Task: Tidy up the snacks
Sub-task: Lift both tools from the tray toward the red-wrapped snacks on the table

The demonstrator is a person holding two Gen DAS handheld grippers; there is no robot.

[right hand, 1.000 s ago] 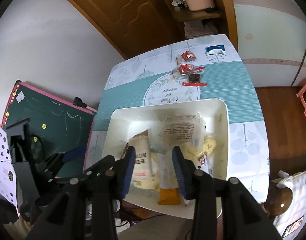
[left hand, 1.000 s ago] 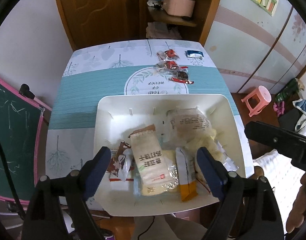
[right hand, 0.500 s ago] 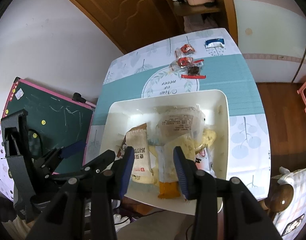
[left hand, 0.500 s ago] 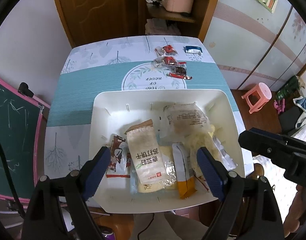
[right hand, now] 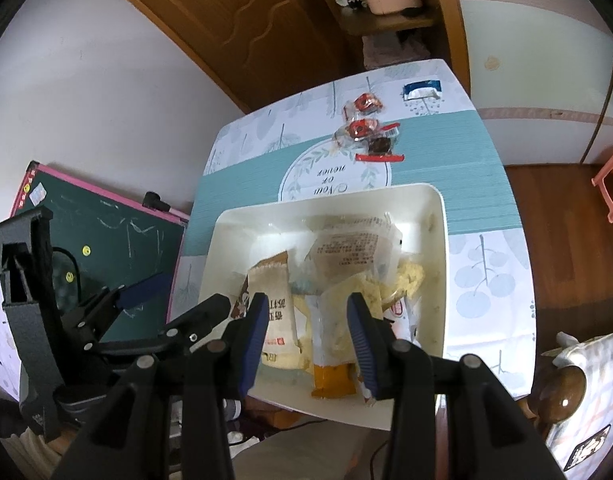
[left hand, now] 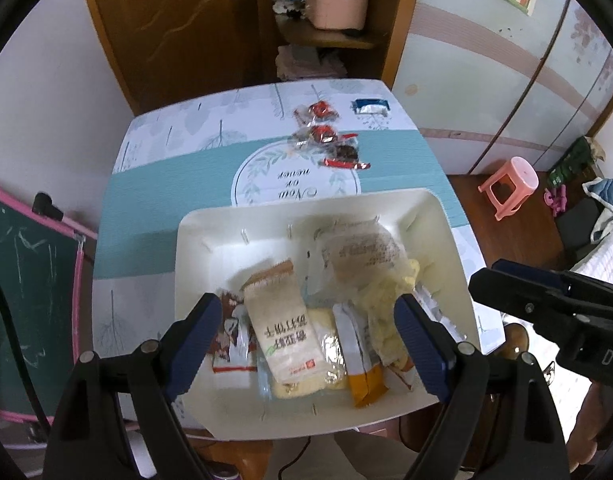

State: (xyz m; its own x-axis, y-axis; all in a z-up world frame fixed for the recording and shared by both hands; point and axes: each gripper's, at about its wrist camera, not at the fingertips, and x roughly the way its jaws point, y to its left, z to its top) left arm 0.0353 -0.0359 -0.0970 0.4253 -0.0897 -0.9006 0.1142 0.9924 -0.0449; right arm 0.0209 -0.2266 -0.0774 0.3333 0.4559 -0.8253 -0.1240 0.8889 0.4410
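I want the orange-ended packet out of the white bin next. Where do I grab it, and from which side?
Probably by its orange end: it lies flat, long axis running toward the bin's near wall, orange end bare and nearest you, the upper part tucked among other packets. Come down from above with the right gripper, fingers pinching across its narrow width.

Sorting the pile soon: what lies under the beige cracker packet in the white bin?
Under the beige cracker packet, a clear-wrapped yellow snack pokes out at its near end, inside the white bin. Anything deeper is covered.
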